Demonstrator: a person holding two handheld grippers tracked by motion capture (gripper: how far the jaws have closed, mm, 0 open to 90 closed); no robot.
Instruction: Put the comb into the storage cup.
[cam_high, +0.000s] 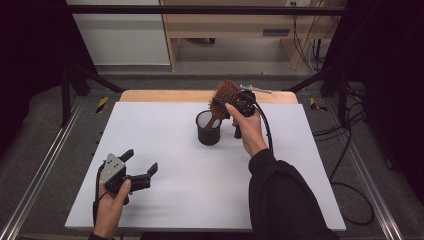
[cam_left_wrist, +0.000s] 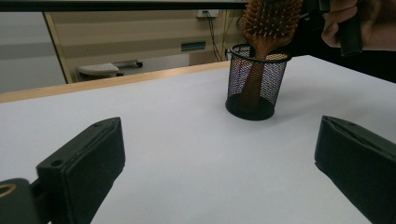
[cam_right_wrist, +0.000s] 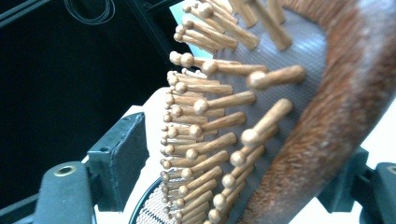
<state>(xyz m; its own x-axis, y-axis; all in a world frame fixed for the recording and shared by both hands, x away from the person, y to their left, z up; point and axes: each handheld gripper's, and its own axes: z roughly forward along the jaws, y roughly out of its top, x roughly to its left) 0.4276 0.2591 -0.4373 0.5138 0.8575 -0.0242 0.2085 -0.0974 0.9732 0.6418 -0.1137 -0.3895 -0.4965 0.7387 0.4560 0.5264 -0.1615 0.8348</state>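
A wooden paddle hairbrush (cam_high: 227, 92) stands handle-down in a black mesh cup (cam_high: 208, 131) at the table's far middle, its head leaning up to the right. My right gripper (cam_high: 236, 101) reaches around the brush head from the right. In the right gripper view the brush (cam_right_wrist: 280, 93) lies between the jaws; the left jaw stands a little off the bristle tips, so the gripper is open. My left gripper (cam_high: 141, 161) rests open and empty near the front left, and its view faces the cup (cam_left_wrist: 254, 84) and brush (cam_left_wrist: 273, 21).
The white table top (cam_high: 165, 190) lies bare between the two hands. A wooden strip (cam_high: 165, 96) runs along the far edge. Black frame rails and cables (cam_high: 345, 150) flank the table, and light cabinets stand beyond it.
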